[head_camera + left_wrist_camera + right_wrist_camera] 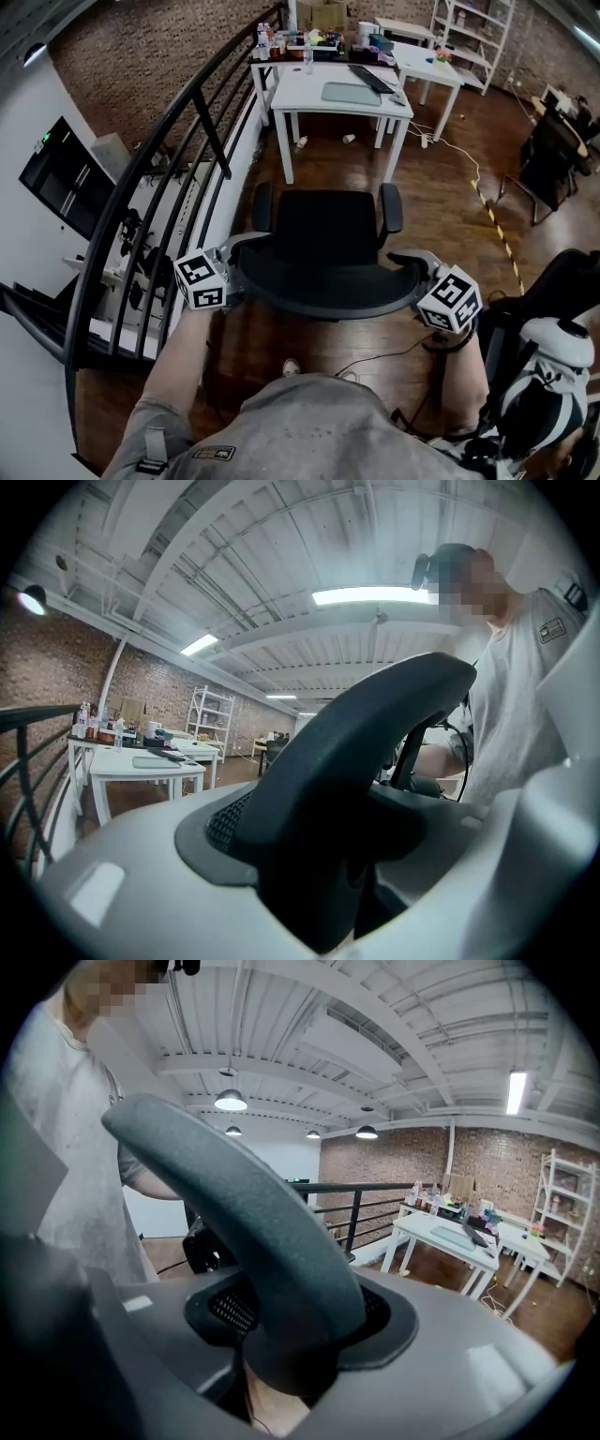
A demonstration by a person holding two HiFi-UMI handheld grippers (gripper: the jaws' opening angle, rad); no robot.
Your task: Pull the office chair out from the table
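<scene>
Both grippers are on the office chair (323, 234) here, right? In the head view the left gripper (241, 272) sits at the left end of the backrest (323, 292) top and the right gripper (417, 274) at the right end.

Reply: yep, and each gripper's own view shows the black backrest rim running right between its jaws. Doesn't look like a hard pinch though. The left gripper's jaws are spread. The rim lies against the meshy pad of one jaw, and there's a dark gap on the other side. Same story on the right gripper: jaws apart, rim resting in one pad, a lighter gap beside it.

OP: so where does the chair stand exactly?

Reply: out on the wooden floor (441, 202), well apart from the near edge of the white table (305, 94). The seat faces the table and the back is toward the person. A black railing (178, 155) runs along the floor's left edge, near the armrest (263, 206) on that side.

OP: anything on the table?

Reply: a keyboard (372, 78) and a grey mat (352, 92) on top, plus small clutter along its far edge, too tiny to name. The person's bare forearms (183, 356) reach down to both grippers.
</scene>
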